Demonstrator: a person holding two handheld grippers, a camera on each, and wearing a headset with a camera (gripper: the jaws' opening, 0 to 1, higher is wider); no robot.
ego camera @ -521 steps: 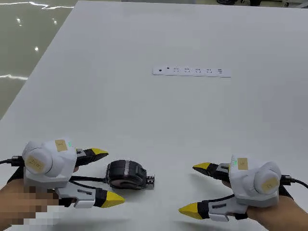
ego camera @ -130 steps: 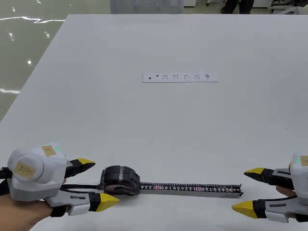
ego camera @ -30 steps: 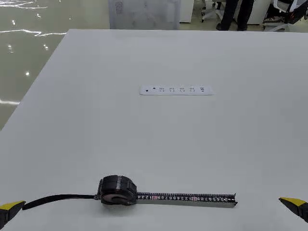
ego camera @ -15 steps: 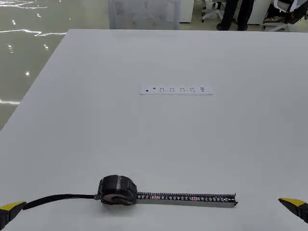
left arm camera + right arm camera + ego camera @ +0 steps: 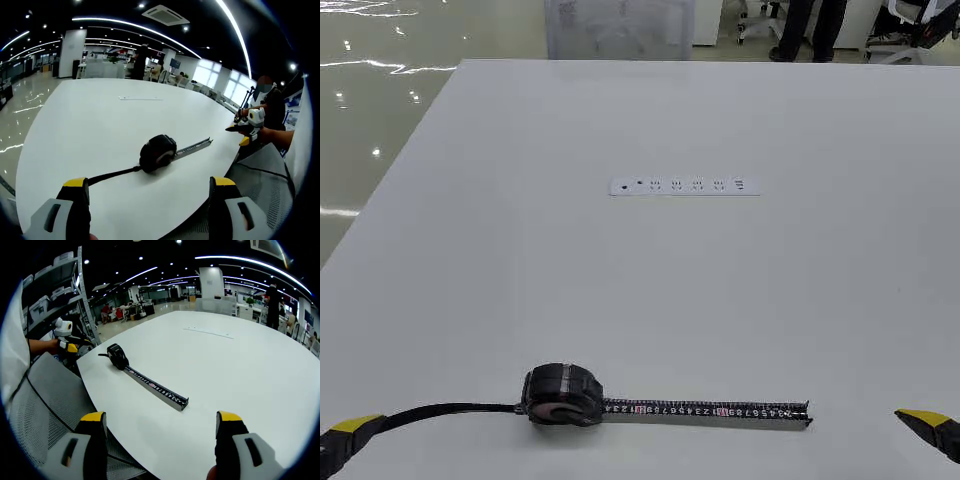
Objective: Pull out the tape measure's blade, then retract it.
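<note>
The white surface [image 5: 620,280] carries a black round tape measure [image 5: 561,395], its numbered blade [image 5: 710,411] stretched rightward from the case. The left gripper [image 5: 148,182] and right gripper [image 5: 160,416] flank the tape measure well apart, both released, and the head view cuts them off to yellow tips.

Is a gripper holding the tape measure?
No, the tape measure lies free on the table, with the left gripper and right gripper open, away from it.

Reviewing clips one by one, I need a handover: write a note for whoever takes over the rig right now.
Left tongs: open, empty, off the strap end.
Right tongs: open, empty, off the blade tip.
Tape measure lies on the table, blade out flat to the right, strap trailing left.
Done: blade pulled out.
Left: retract it.
</note>
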